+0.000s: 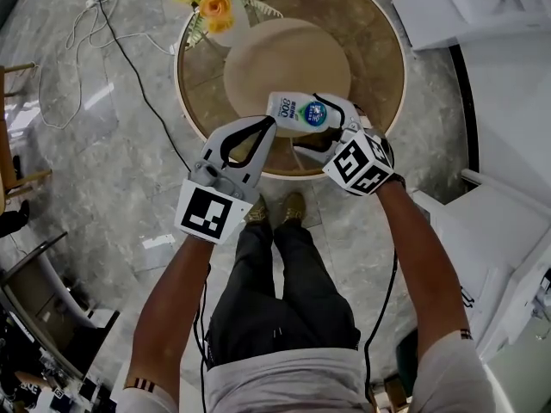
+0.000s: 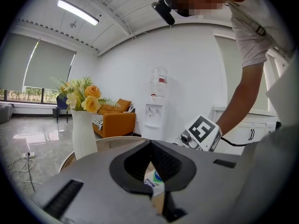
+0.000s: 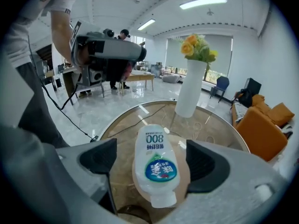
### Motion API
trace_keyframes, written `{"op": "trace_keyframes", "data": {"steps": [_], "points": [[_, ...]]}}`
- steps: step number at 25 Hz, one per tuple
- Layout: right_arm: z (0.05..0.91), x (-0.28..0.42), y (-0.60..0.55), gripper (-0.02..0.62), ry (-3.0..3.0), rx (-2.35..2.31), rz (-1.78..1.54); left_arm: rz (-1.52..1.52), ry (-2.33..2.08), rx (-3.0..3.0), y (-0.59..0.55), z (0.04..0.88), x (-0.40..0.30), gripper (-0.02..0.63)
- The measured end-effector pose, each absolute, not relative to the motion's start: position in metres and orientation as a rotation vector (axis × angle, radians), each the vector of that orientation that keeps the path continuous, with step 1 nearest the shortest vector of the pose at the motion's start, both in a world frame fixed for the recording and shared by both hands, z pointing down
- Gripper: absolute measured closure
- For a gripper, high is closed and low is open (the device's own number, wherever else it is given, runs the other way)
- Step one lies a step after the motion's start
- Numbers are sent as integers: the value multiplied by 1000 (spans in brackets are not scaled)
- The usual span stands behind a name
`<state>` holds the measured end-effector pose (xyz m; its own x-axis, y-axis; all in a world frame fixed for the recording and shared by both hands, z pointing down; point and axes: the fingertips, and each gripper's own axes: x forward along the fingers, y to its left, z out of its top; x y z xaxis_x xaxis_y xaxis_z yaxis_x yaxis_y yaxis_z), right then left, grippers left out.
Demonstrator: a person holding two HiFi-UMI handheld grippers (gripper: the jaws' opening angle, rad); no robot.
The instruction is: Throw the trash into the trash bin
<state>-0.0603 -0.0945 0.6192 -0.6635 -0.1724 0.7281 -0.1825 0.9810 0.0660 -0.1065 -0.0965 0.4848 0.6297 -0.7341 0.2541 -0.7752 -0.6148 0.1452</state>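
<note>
A white plastic bottle (image 1: 306,113) with a blue and green label lies on its side near the front edge of the round glass table (image 1: 379,50). My right gripper (image 1: 320,127) is open and straddles the bottle (image 3: 156,164); the cap end points toward its camera, and the pads do not press on it. My left gripper (image 1: 269,126) is shut on nothing, its tips just left of the bottle. In the left gripper view a bit of the bottle's label (image 2: 154,181) shows under the shut jaws. No trash bin is in view.
A white vase (image 3: 191,92) of yellow flowers (image 1: 215,7) stands at the table's far side. White cabinets (image 1: 508,76) run along the right. A cable (image 1: 138,84) trails over the marble floor at the left, near wooden furniture (image 1: 13,179). People stand at a distant table (image 3: 135,78).
</note>
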Motion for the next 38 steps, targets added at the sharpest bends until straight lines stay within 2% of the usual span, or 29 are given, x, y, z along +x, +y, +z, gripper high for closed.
{"op": "trace_keyframes", "data": {"steps": [5, 23, 28, 38], "points": [[645, -53, -99, 124, -2230, 218, 35, 243, -1230, 2600, -97, 491, -109, 606], [698, -58, -108, 124, -2072, 93, 95, 241, -1219, 2575, -101, 503, -115, 606], [704, -57, -102, 158, -2057, 70, 99, 236, -1226, 2562, -101, 506, -118, 606], [698, -59, -101, 163, -2090, 130, 95, 243, -1221, 2563, -98, 507, -119, 606]]}}
